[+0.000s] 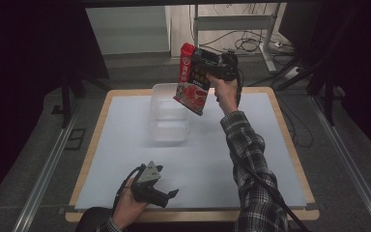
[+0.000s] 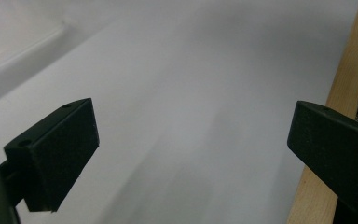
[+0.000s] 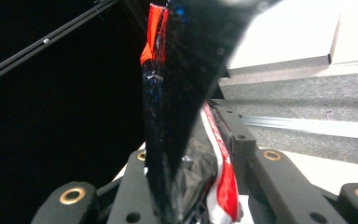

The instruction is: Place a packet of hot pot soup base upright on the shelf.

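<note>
From my remote station, I hold the right gripper (image 1: 206, 67) raised over the far side of the tabletop (image 1: 125, 145), its fingers clamped shut on a red and black food pouch (image 1: 192, 79); in the right gripper view the pouch (image 3: 177, 93) stands pinched edge-on between the 2 black jaws. The pouch hangs tilted, its lower corner dipping toward the clear plastic container (image 1: 166, 118) just below and to its left, a hold that I judge is meant to let it slide down into the open top. It is not yet inside the container and touches nothing but the fingers. My left gripper (image 1: 166, 194) rests low at the near edge of the tabletop, well apart from the work, its fingers (image 2: 56, 154) spread wide with nothing between them, likely parked there to keep the way clear for the other arm. The surface is a pale, plain sheet laid over a light wooden board whose rim (image 2: 340, 88) shows at the sides. Around it the room is dim: grey floor, metal rails (image 1: 43, 179) on either side, dark drapes, and a tangle of cables (image 1: 251, 46) under a desk frame at the far end.
</note>
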Available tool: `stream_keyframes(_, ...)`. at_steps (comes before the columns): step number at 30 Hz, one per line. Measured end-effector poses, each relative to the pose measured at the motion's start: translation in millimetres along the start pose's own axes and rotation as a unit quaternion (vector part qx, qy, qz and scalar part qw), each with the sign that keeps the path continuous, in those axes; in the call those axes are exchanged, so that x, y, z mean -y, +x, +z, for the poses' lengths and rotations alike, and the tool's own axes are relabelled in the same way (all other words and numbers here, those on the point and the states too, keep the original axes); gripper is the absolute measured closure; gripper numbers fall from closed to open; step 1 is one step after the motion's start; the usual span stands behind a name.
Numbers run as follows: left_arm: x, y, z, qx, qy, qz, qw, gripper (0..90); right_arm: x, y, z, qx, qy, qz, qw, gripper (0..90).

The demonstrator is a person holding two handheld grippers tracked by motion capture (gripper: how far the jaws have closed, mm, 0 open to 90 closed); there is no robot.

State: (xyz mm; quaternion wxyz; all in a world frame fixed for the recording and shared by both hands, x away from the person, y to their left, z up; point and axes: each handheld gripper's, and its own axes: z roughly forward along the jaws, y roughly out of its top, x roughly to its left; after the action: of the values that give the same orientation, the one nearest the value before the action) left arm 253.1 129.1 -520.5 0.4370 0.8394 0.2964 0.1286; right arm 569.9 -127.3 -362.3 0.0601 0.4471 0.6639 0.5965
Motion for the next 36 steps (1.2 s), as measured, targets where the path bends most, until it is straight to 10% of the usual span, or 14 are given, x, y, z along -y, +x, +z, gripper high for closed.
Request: stream_keyframes(36,0.3,0.1,-0.3,0.004,0.007,0.006,1.0,1.9,18.9,8.8,103.2,-0.001,0.035,-0.046,0.9983,71.5)
